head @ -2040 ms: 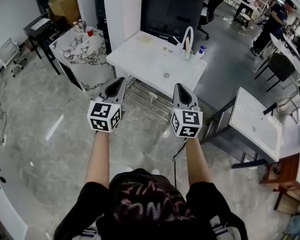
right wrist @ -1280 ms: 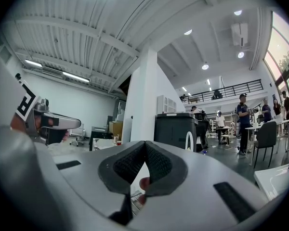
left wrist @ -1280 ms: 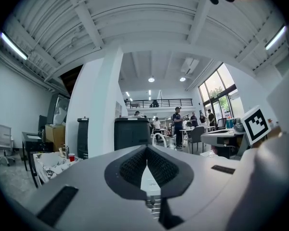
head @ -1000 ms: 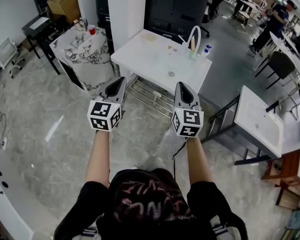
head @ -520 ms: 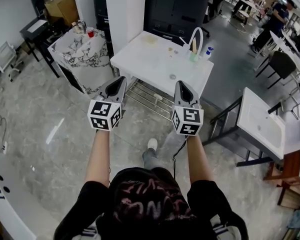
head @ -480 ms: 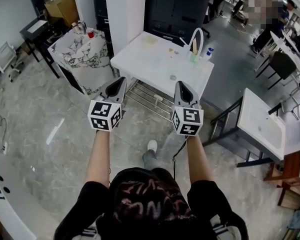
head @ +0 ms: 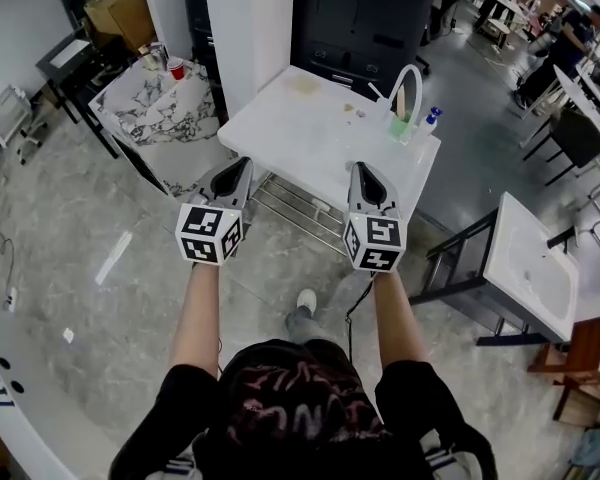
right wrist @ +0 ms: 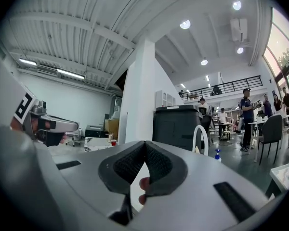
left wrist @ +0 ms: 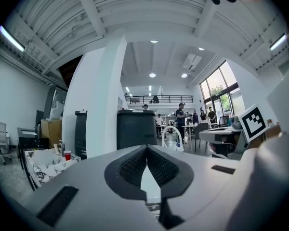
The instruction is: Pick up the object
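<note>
Grey moulded plastic forms both grippers, each carrying a cube of black-and-white square markers at its rear. The left gripper has its two fingers closed tip to tip; below the meeting point the dark, finely ribbed pads curve apart into a narrow teardrop gap with nothing in it. The right gripper is closed in the same way, tips touching. A small rounded pinkish shape shows through the gap under its pads, and I cannot tell what it is. Both grippers point level, side by side. Just ahead of and below both sets of fingertips lies the near edge of a white table, smooth, flat and rectangular, with faint stains and a few small crumbs. At its far corner, well beyond the right fingers, a white hoop stands upright beside a translucent green cup, with a blue-capped bottle just next to them. The thing to pick up is presumably among these, though which one I cannot tell, and neither gripper touches any of them. A wire metal rack sits under the table, below the fingertips. Well off to the left of the left fingers, a marble-patterned top carries a red cup. Past the table rise a boxy black cabinet and a square white pillar. Glossy grey stone floor spreads beneath.
</note>
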